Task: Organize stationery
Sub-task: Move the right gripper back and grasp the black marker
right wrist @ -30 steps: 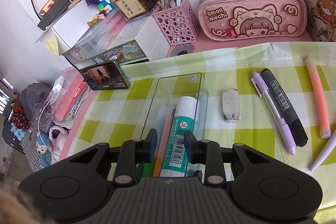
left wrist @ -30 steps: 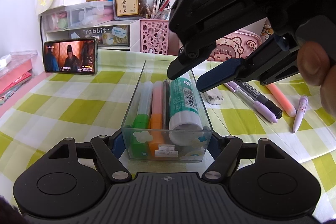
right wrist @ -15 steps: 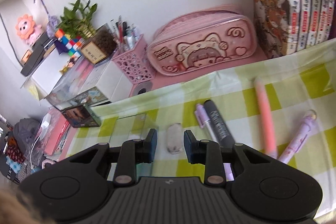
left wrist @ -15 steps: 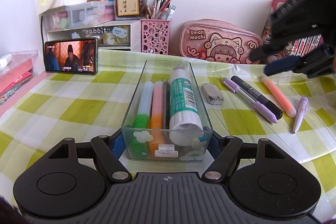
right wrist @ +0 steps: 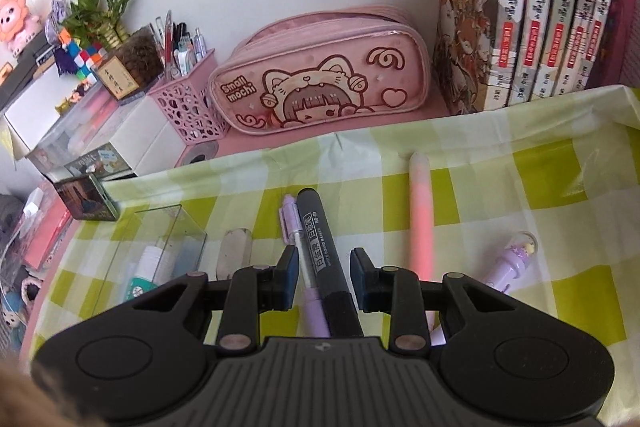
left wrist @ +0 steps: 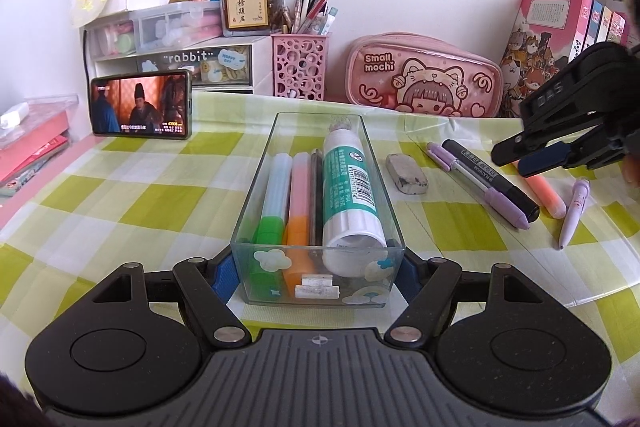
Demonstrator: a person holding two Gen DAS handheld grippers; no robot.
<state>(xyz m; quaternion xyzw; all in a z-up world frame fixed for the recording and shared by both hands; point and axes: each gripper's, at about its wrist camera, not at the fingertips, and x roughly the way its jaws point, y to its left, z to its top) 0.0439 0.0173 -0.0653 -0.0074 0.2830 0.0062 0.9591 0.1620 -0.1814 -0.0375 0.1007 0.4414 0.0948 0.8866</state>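
Observation:
My left gripper [left wrist: 316, 273] is shut on the near end of a clear plastic box [left wrist: 256, 187], its pads pressing both side walls. Inside the box lie a glue stick [left wrist: 348, 187], a green and an orange highlighter and a dark pen. To the right of the box, my right gripper [right wrist: 325, 279] hangs open just above a black marker [right wrist: 320, 239] and a purple pen [right wrist: 294, 231], which lie side by side on the cloth. Its pads touch neither. An eraser [right wrist: 236, 255], a pink highlighter [right wrist: 420, 219] and a lilac novelty pen [right wrist: 512, 259] lie loose nearby.
A pink pencil case [right wrist: 320, 83], a pink pen cup [right wrist: 188, 107] and a row of books [right wrist: 532, 27] line the back wall. A phone [left wrist: 140, 103] stands at the back left before white drawers [left wrist: 172, 43]. Green checked cloth covers the table.
My right gripper has swung from above the clear box to the right and lower, over the black marker and purple pen. The left gripper and the box have stayed put.

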